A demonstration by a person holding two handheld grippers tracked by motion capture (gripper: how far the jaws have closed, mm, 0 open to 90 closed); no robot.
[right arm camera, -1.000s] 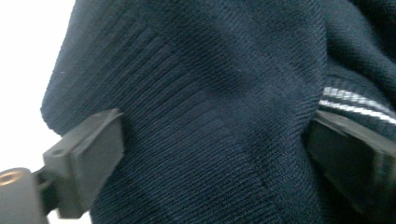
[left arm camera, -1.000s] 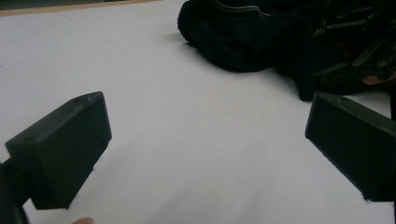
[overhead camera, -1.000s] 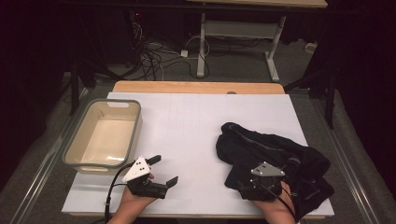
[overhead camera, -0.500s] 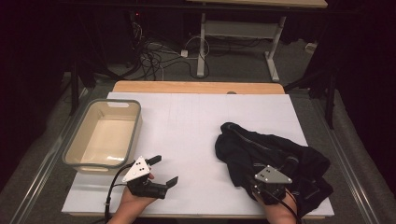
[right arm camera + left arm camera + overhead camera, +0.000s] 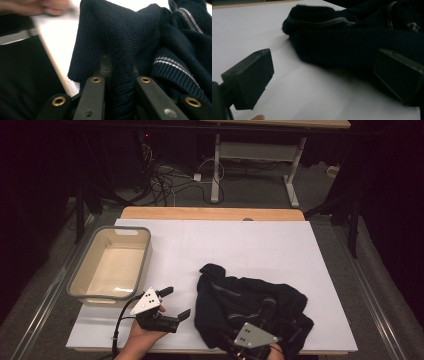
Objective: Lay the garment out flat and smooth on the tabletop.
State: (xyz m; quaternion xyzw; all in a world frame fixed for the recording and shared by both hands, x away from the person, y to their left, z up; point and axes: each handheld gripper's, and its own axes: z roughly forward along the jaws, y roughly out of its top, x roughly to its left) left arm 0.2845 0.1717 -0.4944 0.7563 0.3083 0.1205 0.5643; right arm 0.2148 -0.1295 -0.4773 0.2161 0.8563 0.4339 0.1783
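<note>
My right gripper [image 5: 260, 320] has a fold of the dark knit sweater [image 5: 250, 307] pinched between its jaws; in the right gripper view the ribbed cloth [image 5: 120, 62] runs straight down between the two jaws, which stand narrow and tight on it. Compared with a second ago, this gripper has drawn back toward my edge of the white board [image 5: 225, 245] and shifted toward the tub's side, and the sweater has come along with it: its bunched end now sits noticeably closer to the beige tub [image 5: 80, 287] than before, while the far end has pulled in from the board's opposite edge. The garment lies crumpled on the near part of the board, well apart from the tub.

My left gripper [image 5: 175, 302] has hardly changed. It rests on the board just beside the tub's near corner, jaws wide apart with nothing between them. In the left gripper view both black jaws frame bare board, and the sweater's [image 5: 352, 42] edge with its zipper lies just beyond them, nearer than it was.
</note>
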